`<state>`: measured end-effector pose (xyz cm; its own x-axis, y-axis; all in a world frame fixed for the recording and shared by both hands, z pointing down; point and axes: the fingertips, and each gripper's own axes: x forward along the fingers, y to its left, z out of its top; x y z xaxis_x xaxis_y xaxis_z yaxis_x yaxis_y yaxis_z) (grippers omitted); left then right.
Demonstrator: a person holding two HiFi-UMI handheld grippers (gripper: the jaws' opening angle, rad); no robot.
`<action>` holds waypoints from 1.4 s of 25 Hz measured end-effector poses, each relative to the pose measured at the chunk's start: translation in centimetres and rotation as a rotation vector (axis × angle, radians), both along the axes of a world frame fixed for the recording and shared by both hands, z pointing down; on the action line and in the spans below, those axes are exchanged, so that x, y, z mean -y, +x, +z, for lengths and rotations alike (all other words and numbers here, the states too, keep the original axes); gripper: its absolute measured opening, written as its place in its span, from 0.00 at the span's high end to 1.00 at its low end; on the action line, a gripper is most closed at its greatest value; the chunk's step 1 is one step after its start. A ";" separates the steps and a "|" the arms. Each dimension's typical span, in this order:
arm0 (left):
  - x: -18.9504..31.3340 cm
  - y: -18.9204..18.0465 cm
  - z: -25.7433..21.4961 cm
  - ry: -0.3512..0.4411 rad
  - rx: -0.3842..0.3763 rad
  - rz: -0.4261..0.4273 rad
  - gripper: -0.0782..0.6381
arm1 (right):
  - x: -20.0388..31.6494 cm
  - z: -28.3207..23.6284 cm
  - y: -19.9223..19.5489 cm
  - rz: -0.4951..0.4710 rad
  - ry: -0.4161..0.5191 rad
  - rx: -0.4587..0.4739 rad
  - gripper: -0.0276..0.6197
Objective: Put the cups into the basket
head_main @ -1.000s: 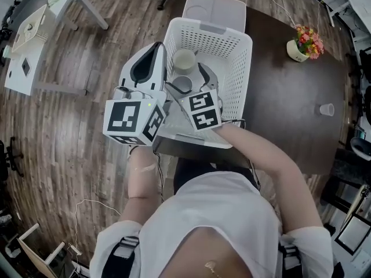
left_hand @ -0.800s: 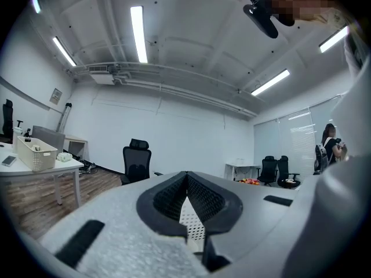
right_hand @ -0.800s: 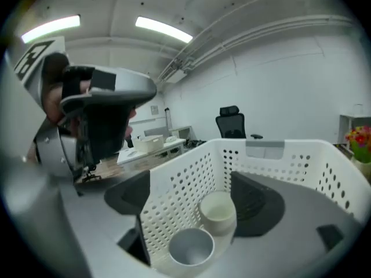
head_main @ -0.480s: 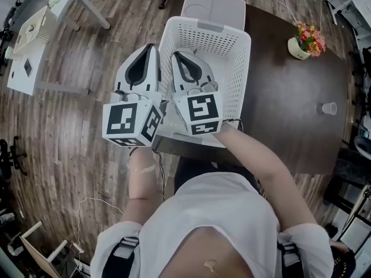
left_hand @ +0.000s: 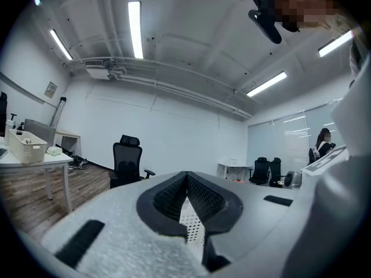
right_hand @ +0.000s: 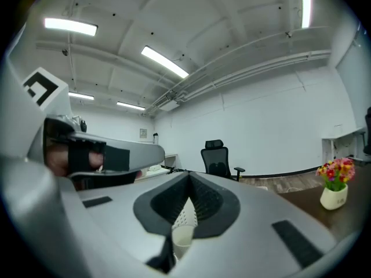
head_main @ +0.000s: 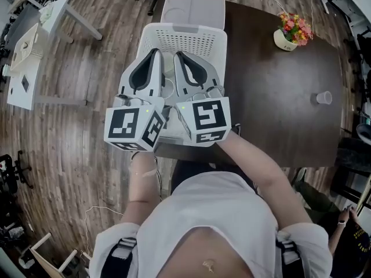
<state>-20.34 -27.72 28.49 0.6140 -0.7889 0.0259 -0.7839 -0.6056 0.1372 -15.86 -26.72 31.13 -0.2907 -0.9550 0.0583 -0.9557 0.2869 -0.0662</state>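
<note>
Left gripper (left_hand: 186, 175): two grey jaws with black ribbed pads (left_hand: 207, 201), tips pressed together, nothing between them. Through gap below tips, patch of white perforated plastic basket (left_hand: 191, 222) shows. Beyond jaws: black high-backed office chair (left_hand: 127, 158) against white wall. Far left: white desk (left_hand: 40, 161) carrying small cream plastic basket (left_hand: 26, 145); brown wood-plank floor (left_hand: 29, 193) beneath. Long ceiling strip lights (left_hand: 134, 22) lit. Far right: more black office chairs (left_hand: 264, 169) near windows.
</note>
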 end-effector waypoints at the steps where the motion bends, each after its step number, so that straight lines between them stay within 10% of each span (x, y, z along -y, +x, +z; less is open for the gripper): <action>1: -0.1 0.9 -0.1 0.001 0.003 0.011 0.88 | -0.2 -0.2 0.9 0.018 0.002 0.007 0.94; 26: -12.4 28.2 -0.4 -0.007 -0.086 0.482 0.88 | -14.2 -1.0 27.4 0.520 0.060 -0.026 0.94; 35: -14.7 32.7 0.8 -0.042 -0.076 0.574 0.88 | -18.4 -0.1 32.8 0.648 0.042 -0.076 0.94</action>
